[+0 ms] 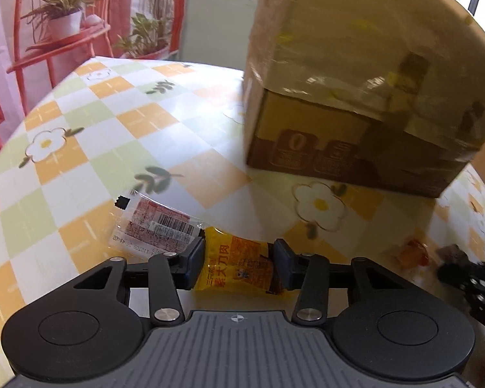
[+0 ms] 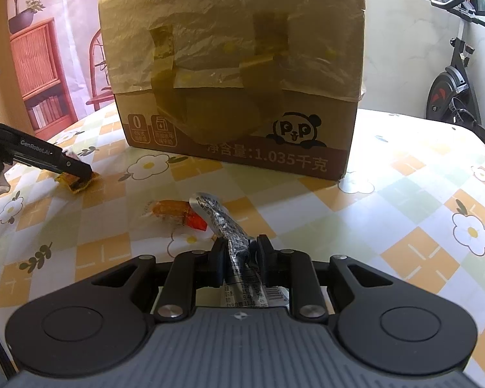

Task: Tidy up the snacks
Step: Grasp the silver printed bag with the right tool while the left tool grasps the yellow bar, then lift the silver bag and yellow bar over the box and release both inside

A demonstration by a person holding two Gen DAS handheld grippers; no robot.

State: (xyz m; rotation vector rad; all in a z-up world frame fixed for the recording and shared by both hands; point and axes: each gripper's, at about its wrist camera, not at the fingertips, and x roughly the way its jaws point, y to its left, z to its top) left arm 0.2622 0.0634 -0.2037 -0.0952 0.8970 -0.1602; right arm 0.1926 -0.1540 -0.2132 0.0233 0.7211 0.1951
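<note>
On the table [image 2: 404, 174], left gripper [image 1: 239, 263] pinches yellow snack [image 1: 239, 266], right gripper [image 2: 241, 258] pinches silver packet [image 2: 229, 229]; orange snack [image 2: 177, 213] at twelve o'clock and clear packet [image 1: 155, 226] remain loose, the box [image 2: 236, 64] apparently unfilled.

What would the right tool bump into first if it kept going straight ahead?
Probably the orange snack packet lying just ahead on the table, slightly left; past it stands the cardboard box. The right tool already grips a silver packet.

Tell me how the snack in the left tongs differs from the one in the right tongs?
The yellow packet in the left tongs is bright yellow with red characters; the silver packet in the right tongs is crinkled foil with small black print. The yellow packet lies flat, gripped across its width; the silver packet stands on edge, pinched narrow. Both are small sealed snacks, each clamped.
</note>
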